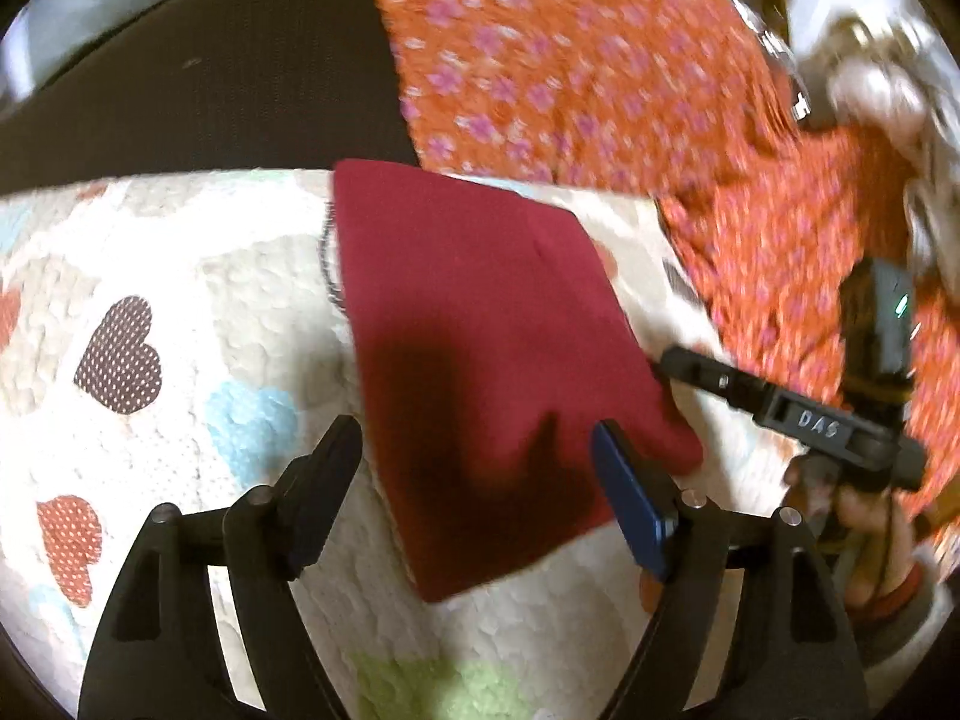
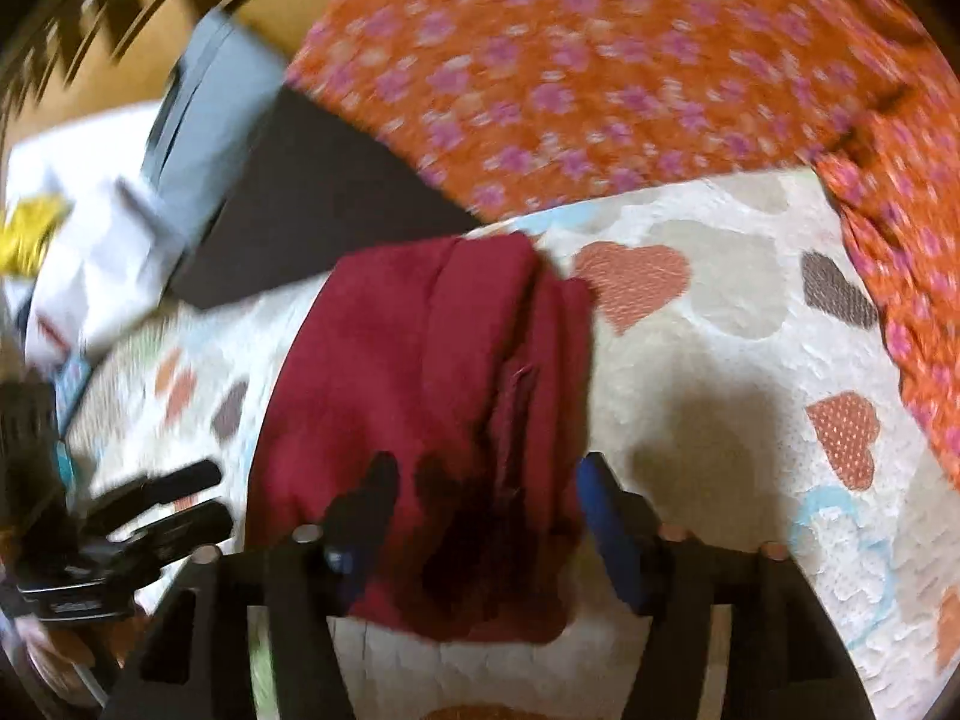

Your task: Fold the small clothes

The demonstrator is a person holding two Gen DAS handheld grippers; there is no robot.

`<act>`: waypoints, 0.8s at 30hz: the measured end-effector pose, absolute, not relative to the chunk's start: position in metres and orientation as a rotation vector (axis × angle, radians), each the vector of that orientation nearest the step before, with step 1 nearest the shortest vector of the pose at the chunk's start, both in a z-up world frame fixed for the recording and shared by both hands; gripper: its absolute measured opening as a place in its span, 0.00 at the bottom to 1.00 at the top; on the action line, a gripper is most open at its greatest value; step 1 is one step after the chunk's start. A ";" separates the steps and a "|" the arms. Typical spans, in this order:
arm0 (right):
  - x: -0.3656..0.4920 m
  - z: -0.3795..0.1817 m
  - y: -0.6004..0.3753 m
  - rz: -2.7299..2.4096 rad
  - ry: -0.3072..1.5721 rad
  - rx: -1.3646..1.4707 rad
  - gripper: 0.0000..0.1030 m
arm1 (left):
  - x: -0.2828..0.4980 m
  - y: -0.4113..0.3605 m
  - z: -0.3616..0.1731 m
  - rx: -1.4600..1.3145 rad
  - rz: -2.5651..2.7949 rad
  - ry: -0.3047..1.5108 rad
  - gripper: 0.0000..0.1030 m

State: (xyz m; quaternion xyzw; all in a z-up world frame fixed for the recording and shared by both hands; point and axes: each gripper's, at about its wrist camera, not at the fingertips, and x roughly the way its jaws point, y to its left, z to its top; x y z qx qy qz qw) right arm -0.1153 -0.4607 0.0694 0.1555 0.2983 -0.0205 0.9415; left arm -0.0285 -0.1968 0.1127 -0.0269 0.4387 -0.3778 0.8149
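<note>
Left wrist view: the folded maroon garment (image 1: 480, 348) lies flat on the heart-print quilt (image 1: 180, 276), both the left gripper (image 1: 480, 468) and right gripper (image 2: 486, 498) released above it; a careless sweep could snag an edge and undo the fold

The left tool (image 1: 477, 468) has black forked arms with silver screw heads and one blue pad. The right tool (image 2: 486, 504) looks alike; its black body reads "DAS". A hand (image 1: 870, 516) shows what may be a grey cuff edged red.
</note>
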 end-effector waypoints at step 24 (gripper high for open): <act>-0.048 0.044 -0.482 0.100 0.639 0.457 0.44 | 0.031 -0.234 0.079 -0.144 -0.770 1.049 0.58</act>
